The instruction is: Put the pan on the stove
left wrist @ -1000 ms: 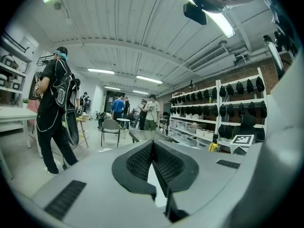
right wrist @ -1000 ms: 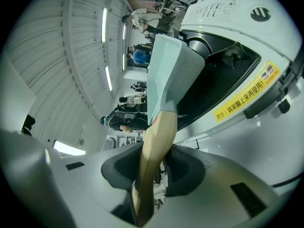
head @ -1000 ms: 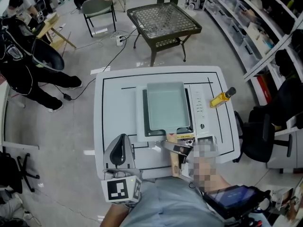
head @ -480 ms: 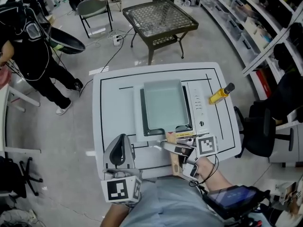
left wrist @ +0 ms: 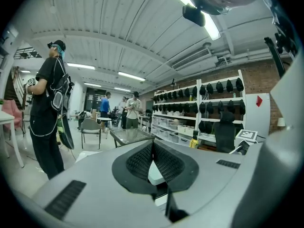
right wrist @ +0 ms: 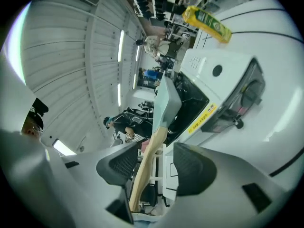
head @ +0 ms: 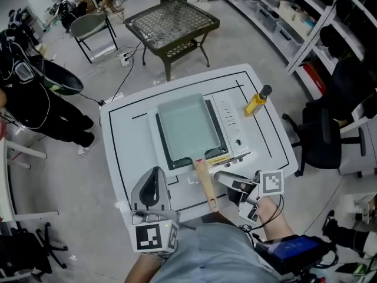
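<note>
The pale green rectangular pan (head: 185, 128) rests on the white portable stove (head: 231, 122) in the middle of the table. Its wooden handle (head: 206, 184) points back toward me. My right gripper (head: 228, 183) hovers just right of the handle's end, and its jaws are opening. In the right gripper view the handle (right wrist: 146, 165) runs through the gap between the pads of the right gripper (right wrist: 152, 163), which do not press on it; beyond it are the pan (right wrist: 166, 99) and stove (right wrist: 213, 89). My left gripper (head: 154, 175) sits near the front left, shut and empty (left wrist: 153, 158).
A yellow bottle (head: 256, 102) lies on the white table (head: 118, 140) right of the stove. Behind the table stand a black mesh table (head: 171, 25) and a chair (head: 88, 28). A person in black (head: 29, 93) stands at the left; an office chair (head: 321, 140) is at the right.
My right gripper's jaws have spread and drawn off the wooden handle to its right side, leaving the handle bare. The left gripper has stayed put. The person at the left has shifted.
</note>
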`<state>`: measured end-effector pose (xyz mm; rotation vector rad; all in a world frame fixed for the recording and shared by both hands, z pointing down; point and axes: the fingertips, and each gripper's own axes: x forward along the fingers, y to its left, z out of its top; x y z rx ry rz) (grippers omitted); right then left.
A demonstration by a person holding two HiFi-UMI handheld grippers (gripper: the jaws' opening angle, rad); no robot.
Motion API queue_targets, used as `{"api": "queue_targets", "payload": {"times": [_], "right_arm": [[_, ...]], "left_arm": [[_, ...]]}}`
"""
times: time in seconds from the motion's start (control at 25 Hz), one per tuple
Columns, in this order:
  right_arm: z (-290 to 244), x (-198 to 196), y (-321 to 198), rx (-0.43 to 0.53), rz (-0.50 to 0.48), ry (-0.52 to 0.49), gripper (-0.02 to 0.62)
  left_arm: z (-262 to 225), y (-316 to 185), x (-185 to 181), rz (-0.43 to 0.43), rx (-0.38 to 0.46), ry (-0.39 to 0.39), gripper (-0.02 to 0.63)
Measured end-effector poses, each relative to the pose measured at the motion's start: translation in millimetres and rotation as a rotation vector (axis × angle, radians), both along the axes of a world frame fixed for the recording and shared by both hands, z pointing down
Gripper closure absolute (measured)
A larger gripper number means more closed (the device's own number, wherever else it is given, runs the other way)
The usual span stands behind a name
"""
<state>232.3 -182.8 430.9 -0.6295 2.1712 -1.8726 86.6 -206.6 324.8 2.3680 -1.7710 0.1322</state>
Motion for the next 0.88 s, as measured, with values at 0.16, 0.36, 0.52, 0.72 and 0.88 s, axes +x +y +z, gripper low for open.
{"api": "queue_targets", "payload": {"times": [0.16, 0.36, 0.52, 0.72, 0.88], "right_arm": [[-19.1, 32.1, 9.2, 0.091, 0.129, 0.081, 0.382], [-76.9, 43.0, 25.7, 0.309, 0.336, 0.199, 0.382], [-137.4, 11.9, 43.2, 0.609, 0.473, 0.334, 0.42], [-155.5, -38.1, 70.3, 0.869, 0.539, 0.754, 0.523], [-156.6, -81.0, 86.4, 0.964, 0.551, 0.924, 0.526]], "left_arm": [[-9.1, 6.6, 15.7, 0.088, 0.024, 0.005, 0.588], [-33.2, 26.6, 19.2, 0.176, 0.077, 0.013, 0.588], [-55.8, 46.4, -1.3, 0.216, 0.13, 0.005, 0.588], [-75.2, 69.5, -30.4, 0.235, 0.208, 0.011, 0.588], [-84.6, 88.3, -57.8, 0.229, 0.251, 0.012, 0.588]]}}
